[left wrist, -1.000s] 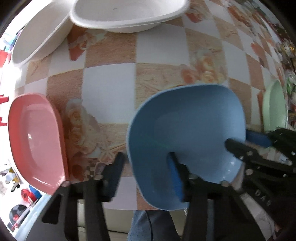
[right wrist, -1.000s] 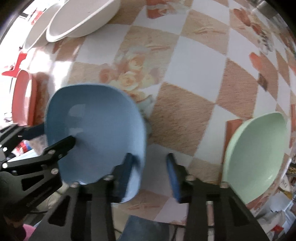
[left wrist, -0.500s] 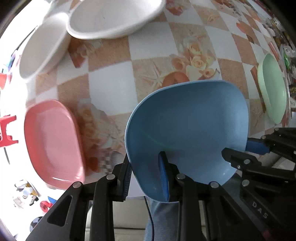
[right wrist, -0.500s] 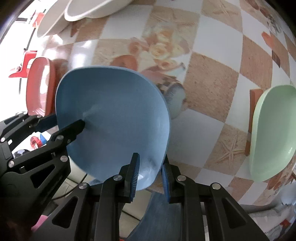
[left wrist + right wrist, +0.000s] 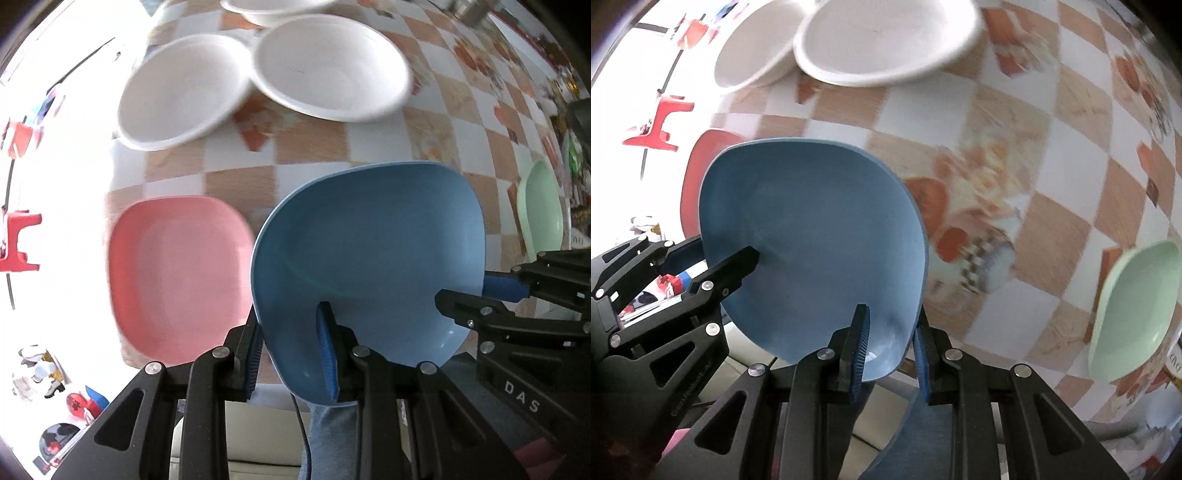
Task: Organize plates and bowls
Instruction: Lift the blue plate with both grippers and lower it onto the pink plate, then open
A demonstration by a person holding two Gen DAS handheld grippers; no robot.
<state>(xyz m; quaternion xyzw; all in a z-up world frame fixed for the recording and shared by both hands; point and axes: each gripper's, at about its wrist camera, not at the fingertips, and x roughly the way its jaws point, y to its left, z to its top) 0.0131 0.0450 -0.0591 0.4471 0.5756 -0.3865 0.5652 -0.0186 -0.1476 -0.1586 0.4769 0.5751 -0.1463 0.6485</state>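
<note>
Both grippers, left [image 5: 291, 354] and right [image 5: 892, 349], clamp opposite rims of the blue bowl [image 5: 369, 251], held above the table's near edge, with the pink plate [image 5: 173, 273] just to its left.

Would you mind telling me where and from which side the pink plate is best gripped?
Judging by its shape, take the pink plate by its raised rim, one finger inside and one outside, coming from the near table edge: it lies flat, its rim there is unobstructed.
</note>
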